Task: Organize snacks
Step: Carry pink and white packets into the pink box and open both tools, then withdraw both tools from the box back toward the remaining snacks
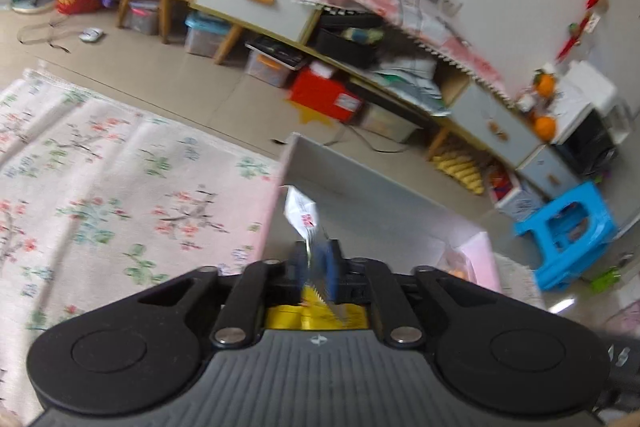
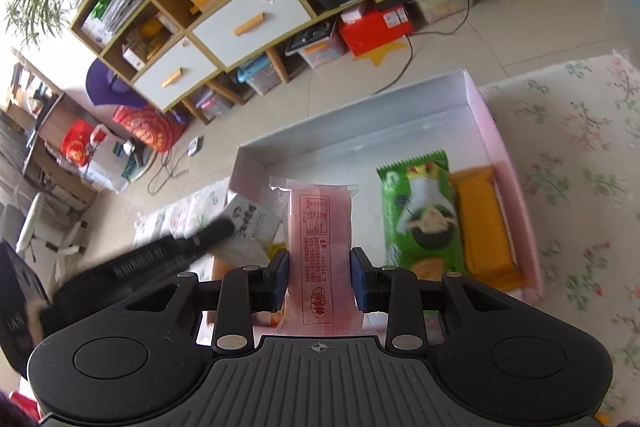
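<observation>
**Two snack packets carried at the open box**

The right hand-held gripper (image 2: 319,277) pinches a pink snack packet (image 2: 320,227) across its width, both blue pads pressed against the packet's sides. The packet stands on end and extends toward 12 o'clock, over the near part of the open box (image 2: 472,95).

The box sits on the floor, partly on the floral rug (image 2: 580,155). Inside it, along the wall at 3 o'clock, lie a green snack packet (image 2: 416,203) and an orange snack packet (image 2: 484,223), side by side and touching. The rest of the box floor shows bare grey.

The left hand-held gripper (image 1: 316,263) has its pads close together with a white snack packet (image 1: 301,213) between them; the packet is seen edge-on and blurred, and whether the pads press on it cannot be told. The packet points toward 12 o'clock, over the box's corner. In the right wrist view, this gripper enters from 9 o'clock with the white packet at its tip, at the box's near-left corner.

A cabinet (image 2: 248,23) with white drawers stands at 12 o'clock beyond the box
</observation>
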`<state>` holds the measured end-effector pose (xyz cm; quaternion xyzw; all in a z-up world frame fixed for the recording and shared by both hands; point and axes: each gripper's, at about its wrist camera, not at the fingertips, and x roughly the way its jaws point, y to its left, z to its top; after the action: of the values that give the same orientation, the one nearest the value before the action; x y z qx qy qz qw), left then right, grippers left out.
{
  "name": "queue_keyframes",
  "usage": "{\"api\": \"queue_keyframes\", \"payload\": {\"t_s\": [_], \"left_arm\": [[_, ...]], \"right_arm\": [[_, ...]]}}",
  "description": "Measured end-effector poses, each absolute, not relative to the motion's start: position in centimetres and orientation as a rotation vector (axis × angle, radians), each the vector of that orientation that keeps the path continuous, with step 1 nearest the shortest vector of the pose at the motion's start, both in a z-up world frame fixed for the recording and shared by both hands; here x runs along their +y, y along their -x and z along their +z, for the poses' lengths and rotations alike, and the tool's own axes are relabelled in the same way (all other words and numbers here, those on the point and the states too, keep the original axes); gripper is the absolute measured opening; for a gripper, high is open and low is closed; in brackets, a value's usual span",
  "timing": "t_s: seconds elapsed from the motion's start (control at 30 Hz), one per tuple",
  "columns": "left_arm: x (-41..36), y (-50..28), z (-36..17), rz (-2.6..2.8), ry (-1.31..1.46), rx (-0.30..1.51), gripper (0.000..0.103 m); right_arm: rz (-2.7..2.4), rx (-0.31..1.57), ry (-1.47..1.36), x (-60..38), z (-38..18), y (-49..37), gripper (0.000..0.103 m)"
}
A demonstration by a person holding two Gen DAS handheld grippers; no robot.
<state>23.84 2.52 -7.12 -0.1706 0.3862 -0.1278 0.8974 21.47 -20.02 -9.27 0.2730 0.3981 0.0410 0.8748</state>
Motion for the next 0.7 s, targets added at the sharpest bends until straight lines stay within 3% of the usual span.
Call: {"api": "queue_keyframes", "payload": {"t_s": [0.33, 0.57, 0.7], "left_arm": [[3.8, -21.8, -4.8, -0.262, 0.346, 0.777, 0.027], [4.9, -19.7, -2.5, -0.197, 0.384, 0.812, 0.046], [3.7, -17.4, -0.9, -0.106, 0.303, 0.845, 0.07]], "right_arm": [[0.062, 0.827, -0.591, -21.2, -8.6, -19.9, 0.035], [0.062, 0.777, -0.671, -23.5, -5.6, -16.0, 0.035], [0.042, 0.751, -0.633, -23.6, -3.5, -13.3, 0.037]]}}
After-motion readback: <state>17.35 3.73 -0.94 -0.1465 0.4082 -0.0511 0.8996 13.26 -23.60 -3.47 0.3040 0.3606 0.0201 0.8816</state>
